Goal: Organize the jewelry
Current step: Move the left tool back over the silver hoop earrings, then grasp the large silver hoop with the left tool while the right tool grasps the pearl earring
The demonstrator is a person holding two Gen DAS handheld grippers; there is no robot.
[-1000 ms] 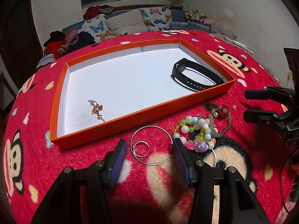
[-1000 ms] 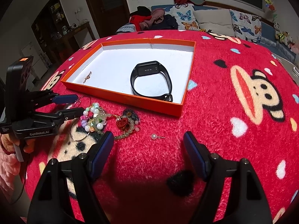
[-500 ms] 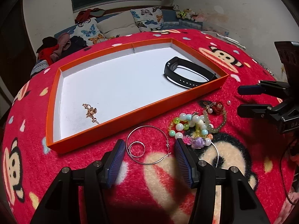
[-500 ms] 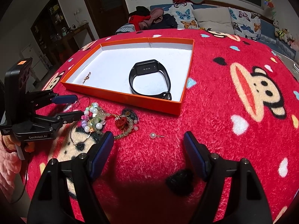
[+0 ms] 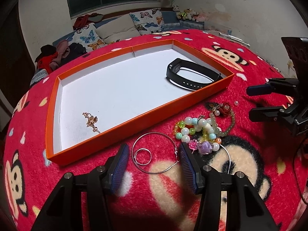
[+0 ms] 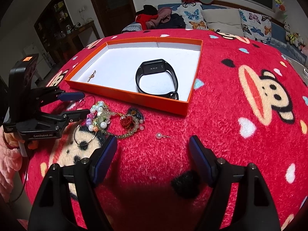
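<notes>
An orange tray (image 5: 123, 124) (image 6: 127, 94) with a white floor holds a black wristband (image 5: 192, 77) (image 6: 156, 79) and a small gold chain (image 5: 91, 120) (image 6: 92, 76). On the red blanket in front lie a large silver hoop (image 5: 156, 152) with a small ring (image 5: 142, 156) inside it, a heap of bead bracelets (image 5: 202, 132) (image 6: 104, 118) and a pearl stud (image 6: 159, 135). My left gripper (image 5: 153, 166) (image 6: 76, 105) is open, its fingers on either side of the hoop. My right gripper (image 6: 153, 158) (image 5: 258, 102) is open and empty, near the pearl stud.
A sofa (image 5: 123, 27) with butterfly pillows and clothes stands behind the table. A second silver hoop (image 5: 227, 154) lies partly under the beads. A dark cabinet (image 6: 57, 25) stands at the far left of the right wrist view.
My left gripper has moved a little lower and closer around the silver hoop. The right gripper has barely moved. Nothing was taken hold of.
</notes>
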